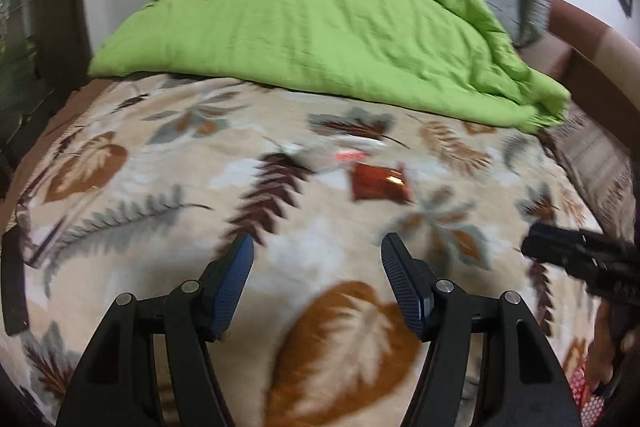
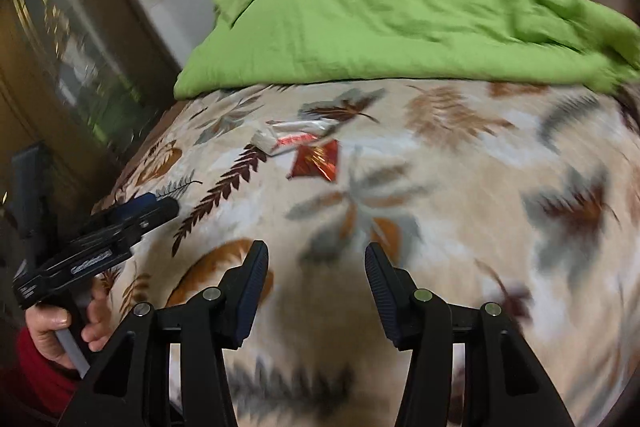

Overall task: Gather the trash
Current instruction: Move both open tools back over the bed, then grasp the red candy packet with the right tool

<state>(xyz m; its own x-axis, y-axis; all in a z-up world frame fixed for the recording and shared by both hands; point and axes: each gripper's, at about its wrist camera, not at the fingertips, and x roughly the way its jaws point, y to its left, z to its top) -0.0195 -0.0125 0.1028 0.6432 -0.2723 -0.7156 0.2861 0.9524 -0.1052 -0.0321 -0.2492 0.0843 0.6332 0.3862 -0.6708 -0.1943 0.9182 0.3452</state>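
**Bed, wrappers lying loose; both tools empty**

- Left tool: jaws parted, nothing between them, held over the leaf-print blanket.
- Right tool: jaws parted, empty, alongside the left.
- Red foil wrapper: flat on the blanket, ahead of both tools, well apart from the fingertips.
- White and red wrapper: crumpled, just beyond the red foil wrapper and touching it.
- Green duvet: heaped at the far end of the bed, behind the wrappers.
- Hand: red sleeve, grips the left tool's handle.
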